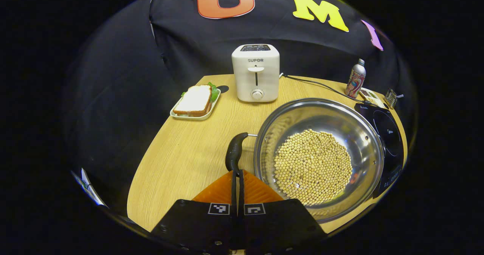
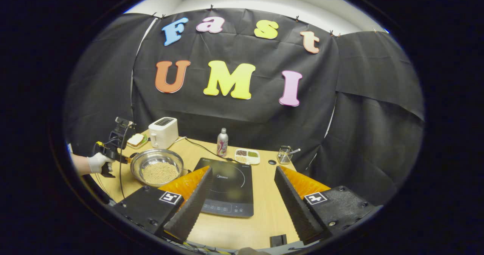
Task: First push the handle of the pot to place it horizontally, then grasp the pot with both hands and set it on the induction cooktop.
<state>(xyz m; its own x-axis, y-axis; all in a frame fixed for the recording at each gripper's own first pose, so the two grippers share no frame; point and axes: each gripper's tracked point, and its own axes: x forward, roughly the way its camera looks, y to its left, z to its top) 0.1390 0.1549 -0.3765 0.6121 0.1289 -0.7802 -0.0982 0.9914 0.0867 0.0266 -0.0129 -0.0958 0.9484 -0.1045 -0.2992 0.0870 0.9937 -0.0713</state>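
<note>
The left tongs (image 1: 238,172) are closed with their tips at the pot (image 1: 319,156) handle (image 1: 234,151) on the desk (image 1: 189,153), beside the cooktop (image 2: 227,187), while the right tongs (image 2: 242,179) gape wide, empty.

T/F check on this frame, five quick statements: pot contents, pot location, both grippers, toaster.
1. The pot holds small pale beans. True.
2. The pot already sits on the induction cooktop. False: it stands on the wooden table, beside the cooktop.
3. The right gripper is open. True: its fingers stand wide apart above the cooktop.
4. The left gripper is open wide. False: its fingers are together, tips at the pot handle.
5. The toaster has bread sticking out of its slots. False: no bread shows there; a sandwich lies on a tray beside it.
</note>
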